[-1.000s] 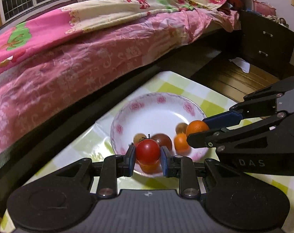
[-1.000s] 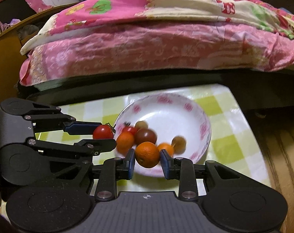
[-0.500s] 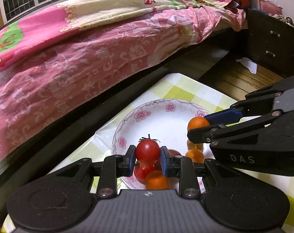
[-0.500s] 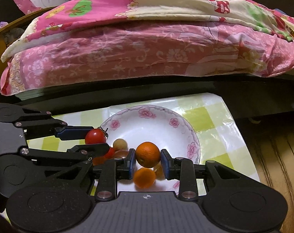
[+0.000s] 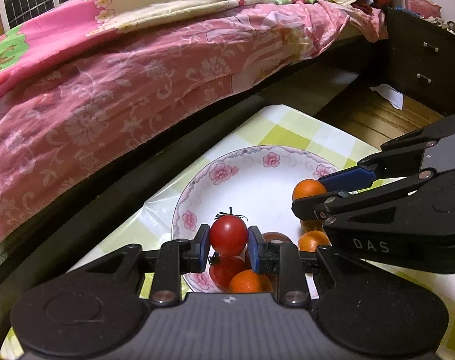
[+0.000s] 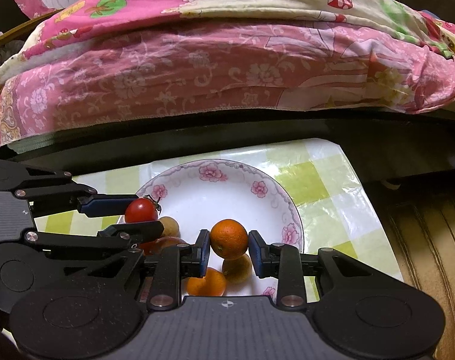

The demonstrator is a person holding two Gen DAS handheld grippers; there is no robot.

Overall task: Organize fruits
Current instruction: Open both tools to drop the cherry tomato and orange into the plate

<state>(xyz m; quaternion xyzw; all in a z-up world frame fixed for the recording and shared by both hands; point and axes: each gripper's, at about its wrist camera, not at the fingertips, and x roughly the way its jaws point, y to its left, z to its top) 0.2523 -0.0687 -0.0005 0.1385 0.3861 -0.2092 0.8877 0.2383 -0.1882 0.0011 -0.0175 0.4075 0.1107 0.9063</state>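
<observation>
My left gripper is shut on a red tomato and holds it above the near edge of a white floral plate. My right gripper is shut on a small orange above the same plate. In the right wrist view the left gripper shows at left with the tomato. In the left wrist view the right gripper shows at right with the orange. More small oranges and a tomato lie in the plate under the grippers.
The plate sits on a table with a green and white checked cloth. A bed with pink covers stands right behind the table. A dark drawer cabinet and wooden floor lie to the right.
Both grippers have risen and pulled back with their fruit; the plate and loose fruit now sit lower and nearer in both views.
</observation>
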